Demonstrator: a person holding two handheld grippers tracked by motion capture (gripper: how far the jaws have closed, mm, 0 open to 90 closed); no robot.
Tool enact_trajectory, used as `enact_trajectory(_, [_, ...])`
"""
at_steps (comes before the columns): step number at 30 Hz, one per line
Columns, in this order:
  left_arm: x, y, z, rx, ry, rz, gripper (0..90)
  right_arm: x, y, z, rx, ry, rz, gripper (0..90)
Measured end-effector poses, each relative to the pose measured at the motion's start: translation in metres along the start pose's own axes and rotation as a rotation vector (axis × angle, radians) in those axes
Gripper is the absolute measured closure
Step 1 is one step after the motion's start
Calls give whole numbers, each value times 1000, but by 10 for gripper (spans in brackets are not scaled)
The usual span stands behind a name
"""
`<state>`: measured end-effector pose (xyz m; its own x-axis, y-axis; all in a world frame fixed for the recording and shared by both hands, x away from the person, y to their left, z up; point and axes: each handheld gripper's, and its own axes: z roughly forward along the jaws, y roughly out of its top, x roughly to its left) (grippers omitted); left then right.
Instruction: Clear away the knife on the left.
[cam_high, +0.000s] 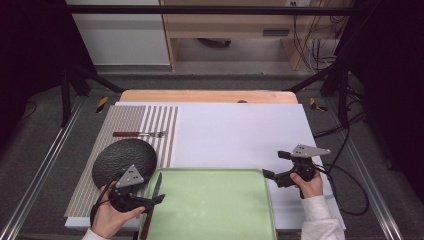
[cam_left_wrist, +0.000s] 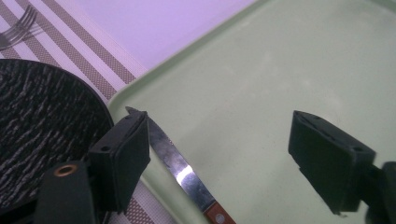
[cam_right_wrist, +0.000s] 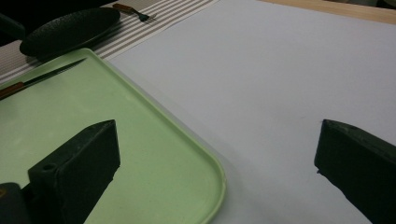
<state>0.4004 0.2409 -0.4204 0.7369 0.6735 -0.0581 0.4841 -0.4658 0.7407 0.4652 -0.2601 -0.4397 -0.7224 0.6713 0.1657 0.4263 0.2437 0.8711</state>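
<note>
Your left gripper (cam_high: 159, 198) hangs over the near-left corner of the green tray (cam_high: 215, 210) with its jaws spread wide and nothing between them; the knife (cam_left_wrist: 187, 175) lies just beside the left-hand jaw, along the tray's left edge, blade pointing far and its reddish wooden handle toward you. Expect it to be light, rigid and thin: the steel blade is glossy and will likely slip between the pads, and it lies flat enough that the fingertips may scrape the tray before they get under it. Take it by the wooden handle, which is thicker and should give more friction, closing across its width. The tray's raised rim sits close along the knife, so one jaw has little room on that side. Your right gripper (cam_high: 272, 172) waits by the tray's far-right corner over the white mat (cam_high: 240, 135), jaws likewise apart and empty. The black plate (cam_high: 125, 157) and fork (cam_high: 140, 134) lie on the striped placemat (cam_high: 100, 145) to the left.
</note>
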Motion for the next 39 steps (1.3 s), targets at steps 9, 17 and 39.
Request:
enact_trajectory(9, [14, 13, -11, 14, 3, 32, 47, 0, 0, 0, 6, -3, 2, 5])
enact_trajectory(17, [27, 21, -15, 24, 17, 68, 30, 0, 0, 0, 3, -4, 4, 5])
enact_trajectory(39, [51, 32, -24, 21, 79, 120, 23, -1, 0, -1, 2, -2, 3, 6])
